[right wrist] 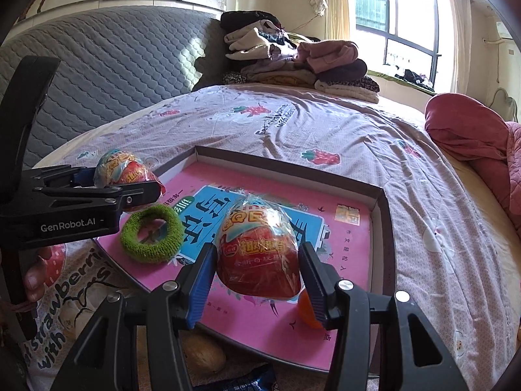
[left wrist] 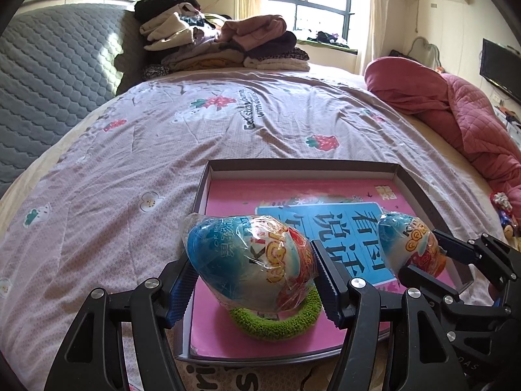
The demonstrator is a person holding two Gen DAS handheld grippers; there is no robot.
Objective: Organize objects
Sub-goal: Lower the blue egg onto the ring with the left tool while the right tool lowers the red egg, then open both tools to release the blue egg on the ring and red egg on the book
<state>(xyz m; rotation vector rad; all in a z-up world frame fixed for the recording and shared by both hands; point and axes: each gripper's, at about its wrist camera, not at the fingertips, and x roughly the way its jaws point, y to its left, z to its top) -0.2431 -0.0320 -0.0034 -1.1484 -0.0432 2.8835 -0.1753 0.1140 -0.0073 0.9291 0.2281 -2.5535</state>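
My left gripper is shut on a foil-wrapped blue and red toy egg, held over the near left part of a shallow grey box. A pink book lies flat in the box, with a green knitted ring on it just below that egg. My right gripper is shut on a second wrapped toy egg above the book. The right wrist view shows the left gripper with its egg over the ring. A small orange object lies half hidden behind the right finger.
The box rests on a bed with a strawberry-print cover. Folded clothes are stacked at the far end and a pink quilt lies at the right. A beige round thing and a blue packet sit before the box.
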